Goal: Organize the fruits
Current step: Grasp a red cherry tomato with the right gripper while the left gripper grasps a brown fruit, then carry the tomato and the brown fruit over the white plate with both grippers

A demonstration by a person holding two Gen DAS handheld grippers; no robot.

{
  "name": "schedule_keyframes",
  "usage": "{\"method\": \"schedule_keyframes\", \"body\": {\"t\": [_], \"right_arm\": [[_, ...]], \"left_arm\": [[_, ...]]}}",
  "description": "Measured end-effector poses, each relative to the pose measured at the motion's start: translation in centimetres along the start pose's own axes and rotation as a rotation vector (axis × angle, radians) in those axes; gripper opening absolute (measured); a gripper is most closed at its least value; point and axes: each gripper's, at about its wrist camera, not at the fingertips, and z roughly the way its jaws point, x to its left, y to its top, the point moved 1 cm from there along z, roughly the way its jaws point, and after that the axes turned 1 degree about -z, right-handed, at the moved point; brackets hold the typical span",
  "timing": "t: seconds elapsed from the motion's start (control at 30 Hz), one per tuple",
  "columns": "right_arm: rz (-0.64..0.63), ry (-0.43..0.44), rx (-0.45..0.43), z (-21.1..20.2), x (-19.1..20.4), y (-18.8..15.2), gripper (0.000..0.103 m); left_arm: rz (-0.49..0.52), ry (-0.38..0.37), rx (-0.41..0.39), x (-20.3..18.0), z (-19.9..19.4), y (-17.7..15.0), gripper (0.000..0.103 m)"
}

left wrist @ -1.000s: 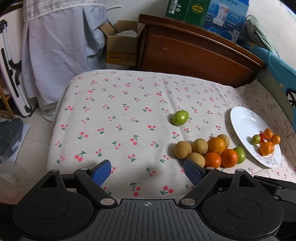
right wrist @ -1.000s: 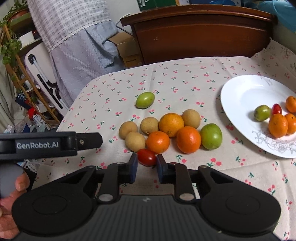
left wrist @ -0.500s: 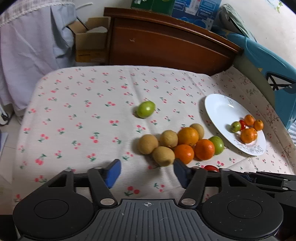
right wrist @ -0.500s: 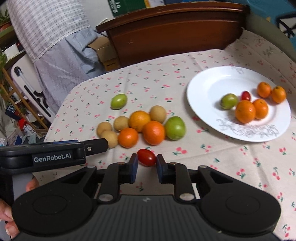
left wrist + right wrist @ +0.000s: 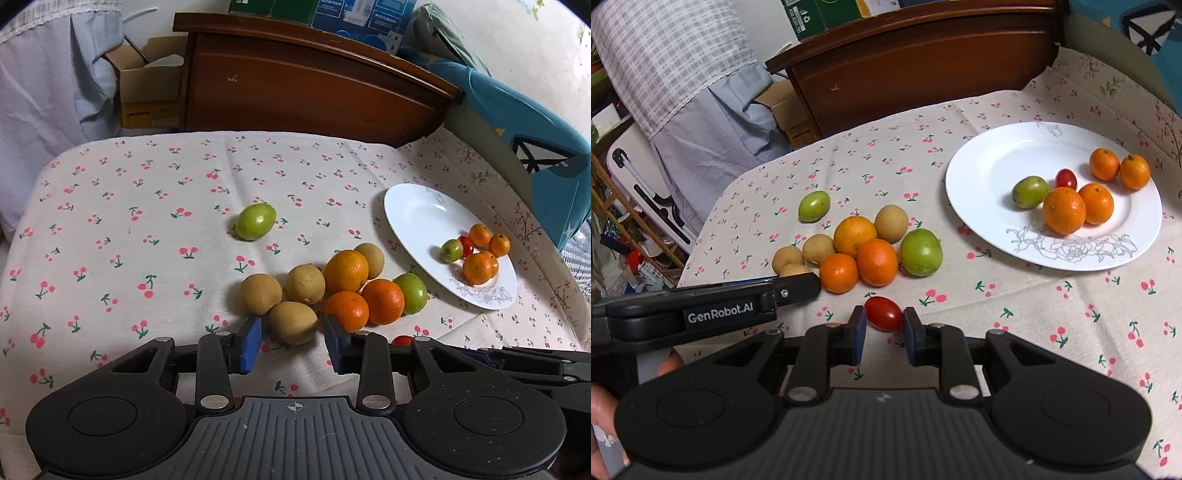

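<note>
Currently, right claw (image 5: 884, 325) holds cherry tomato (image 5: 883, 314), lower centre; left claw (image 5: 291, 338) is closing around brown fruit (image 5: 293, 322), pads apart. Next: carry both to plate (image 5: 990, 177).

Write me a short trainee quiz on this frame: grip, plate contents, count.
1. What does the right gripper hold?
A) a tomato
B) a lemon
C) nothing
2. True or false: the plate holds only oranges.
3. How many fruits lie on the plate?

Key
1. A.
2. False: a green fruit lies there too.
3. Six.
</note>
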Motion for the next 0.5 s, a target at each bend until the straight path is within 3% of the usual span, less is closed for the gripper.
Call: {"method": "schedule_keyframes", "body": {"t": [0.5], "right_arm": [[0.005, 0.005, 0.000, -0.07, -0.11, -0.02, 0.021]], "left_arm": [[0.016, 0.011, -0.022, -0.38, -0.08, -0.06, 0.026]]}}
